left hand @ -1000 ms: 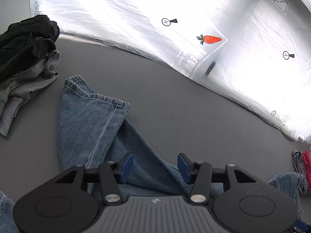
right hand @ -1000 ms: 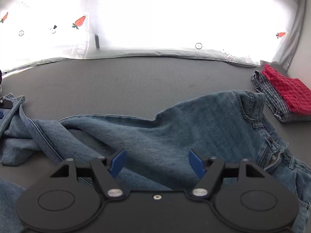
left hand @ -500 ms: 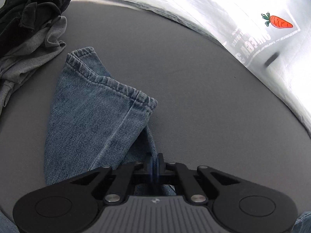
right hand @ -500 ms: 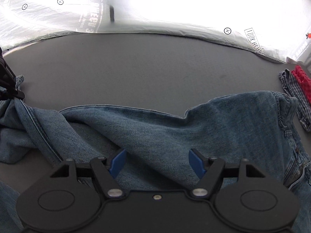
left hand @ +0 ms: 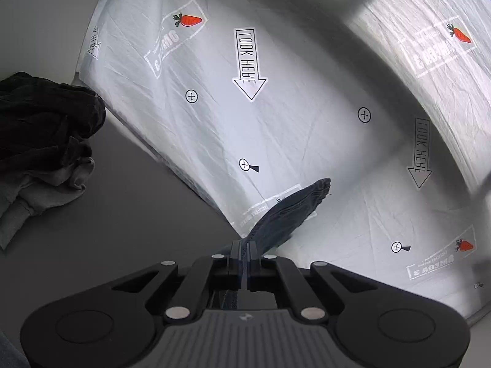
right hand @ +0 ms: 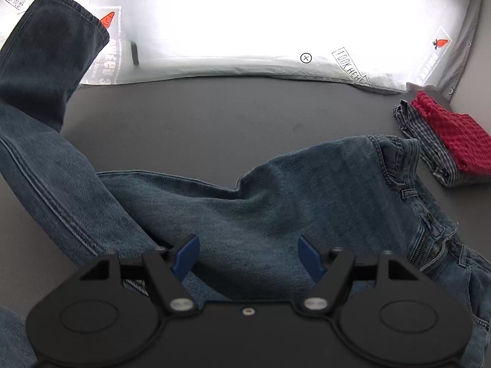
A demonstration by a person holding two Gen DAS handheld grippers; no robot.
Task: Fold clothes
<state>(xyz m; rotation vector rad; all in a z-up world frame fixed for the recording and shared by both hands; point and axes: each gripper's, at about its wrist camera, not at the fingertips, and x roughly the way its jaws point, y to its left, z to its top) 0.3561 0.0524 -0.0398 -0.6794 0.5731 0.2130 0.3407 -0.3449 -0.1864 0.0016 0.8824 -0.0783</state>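
A pair of blue jeans lies crumpled across the grey table, waistband and open fly at the right. One leg rises off the table at the left, its hem up in the air. My left gripper is shut on that leg, and the denim sticks out edge-on past the closed fingers. My right gripper hovers open just above the thigh part of the jeans, with nothing pinched between its blue pads.
A heap of black and grey clothes sits at the left of the table. Folded plaid cloth with a red knit piece on top lies at the far right. A white printed sheet backs the table.
My left gripper closed on the jeans leg, then lifted it off the table and tilted up toward the white sheet. The right gripper stayed open over the jeans.
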